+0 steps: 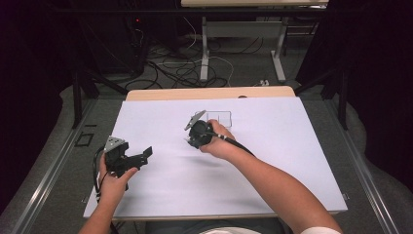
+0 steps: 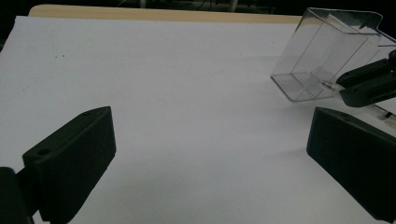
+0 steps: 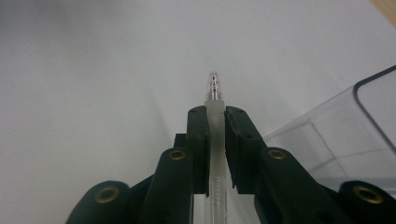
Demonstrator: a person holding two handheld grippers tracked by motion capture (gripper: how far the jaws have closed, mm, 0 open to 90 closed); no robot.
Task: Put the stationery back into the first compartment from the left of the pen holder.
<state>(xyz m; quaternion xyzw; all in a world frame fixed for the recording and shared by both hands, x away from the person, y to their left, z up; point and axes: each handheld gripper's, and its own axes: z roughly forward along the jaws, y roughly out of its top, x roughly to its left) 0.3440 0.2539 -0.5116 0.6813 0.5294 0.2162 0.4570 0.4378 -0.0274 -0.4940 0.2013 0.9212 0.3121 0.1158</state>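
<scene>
right gripper [image 3: 215,116]: jaws clamp pen [image 3: 214,88], barrel mostly hidden | left gripper [image 2: 210,154]: jaws apart, empty

The table [image 1: 272,175] is covered in plain white, with a pale wood strip [image 1: 209,93] along its far edge. Both grippers, left [image 1: 141,157] and right [image 3: 215,116], are black, with brass-coloured rivets on the right one. The pen [image 3: 214,105] is clear and frosted white, a red speck in its tip. The box [image 2: 327,51] near the far edge is colourless and transparent.

Clear bin [image 1: 218,118] alone on open white tabletop [image 1: 272,161]
</scene>
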